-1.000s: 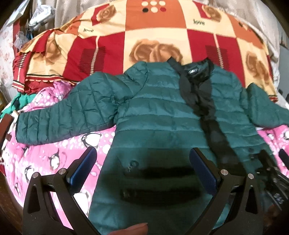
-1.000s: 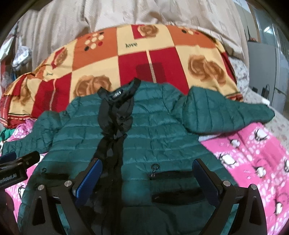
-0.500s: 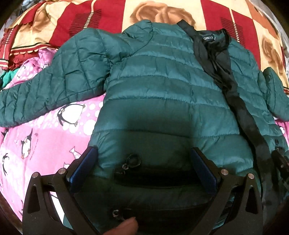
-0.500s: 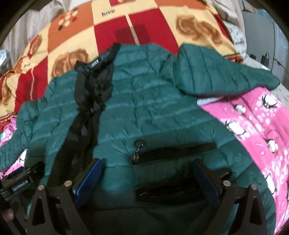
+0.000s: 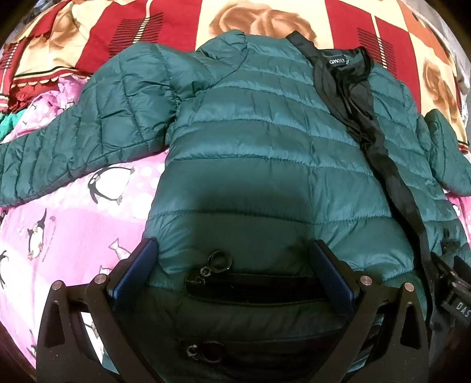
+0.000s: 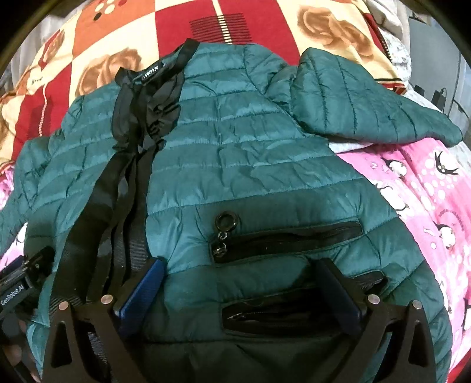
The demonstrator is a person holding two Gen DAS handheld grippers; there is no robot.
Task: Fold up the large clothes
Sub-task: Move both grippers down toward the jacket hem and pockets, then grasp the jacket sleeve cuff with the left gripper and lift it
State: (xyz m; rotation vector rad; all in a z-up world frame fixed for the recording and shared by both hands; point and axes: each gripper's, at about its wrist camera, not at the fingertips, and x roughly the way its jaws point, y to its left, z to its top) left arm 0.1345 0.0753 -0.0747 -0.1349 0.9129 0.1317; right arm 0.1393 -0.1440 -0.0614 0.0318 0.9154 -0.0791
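A dark green quilted jacket (image 5: 265, 141) lies flat on the bed, front up, with a black zip strip down the middle and both sleeves spread out. My left gripper (image 5: 232, 262) is open, low over the jacket's left lower part, its fingers straddling a zip pocket (image 5: 253, 287). The jacket also fills the right wrist view (image 6: 250, 165). My right gripper (image 6: 238, 280) is open, low over the right lower part, just below a zip pocket (image 6: 288, 238). The left gripper's body shows at the left edge of the right wrist view (image 6: 20, 288).
A pink penguin-print sheet (image 5: 73, 218) lies under the jacket and shows on the right too (image 6: 424, 188). A red, orange and cream rose-patterned blanket (image 5: 182, 26) lies beyond the collar. The left sleeve (image 5: 88, 129) and the right sleeve (image 6: 368, 106) stretch outward.
Both grippers have moved forward and down onto the jacket's lower hem area; the jacket now looks much larger. Both stay open. The jacket has not moved.
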